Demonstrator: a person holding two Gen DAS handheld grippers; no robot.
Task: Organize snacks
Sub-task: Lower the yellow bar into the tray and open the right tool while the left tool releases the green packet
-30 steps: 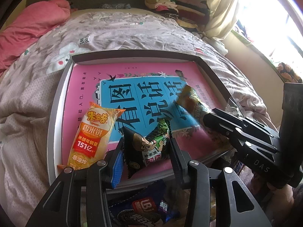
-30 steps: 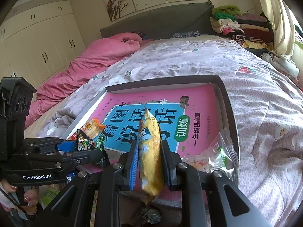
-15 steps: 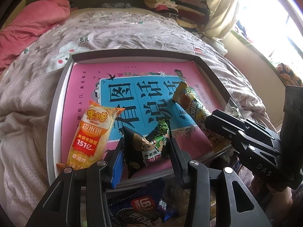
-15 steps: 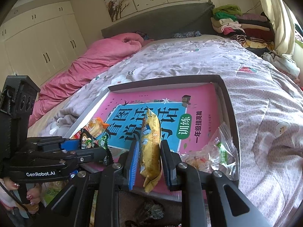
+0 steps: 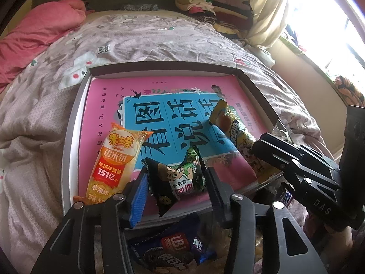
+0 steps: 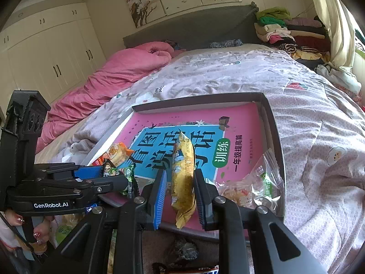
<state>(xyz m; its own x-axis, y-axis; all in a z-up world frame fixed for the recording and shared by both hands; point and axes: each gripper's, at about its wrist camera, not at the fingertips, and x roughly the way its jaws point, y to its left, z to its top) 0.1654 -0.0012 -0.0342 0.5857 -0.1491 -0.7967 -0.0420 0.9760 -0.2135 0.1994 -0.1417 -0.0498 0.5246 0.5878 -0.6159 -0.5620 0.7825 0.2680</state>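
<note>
A black-and-green snack packet (image 5: 180, 180) is seen between the fingers of the left hand-held gripper (image 5: 176, 182), whose jaws have just been opening. It lies in a shallow tray (image 5: 75, 123) on the bed (image 5: 34, 123), beside an orange rice-cracker packet (image 5: 111, 164) (label upward); a yellow packet (image 5: 235, 130) is held by the right hand-held gripper (image 5: 257, 150).

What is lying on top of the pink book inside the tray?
An orange rice cracker packet lies on it, and a clear bag at its near right corner. The book hides the tray floor beneath.
</note>
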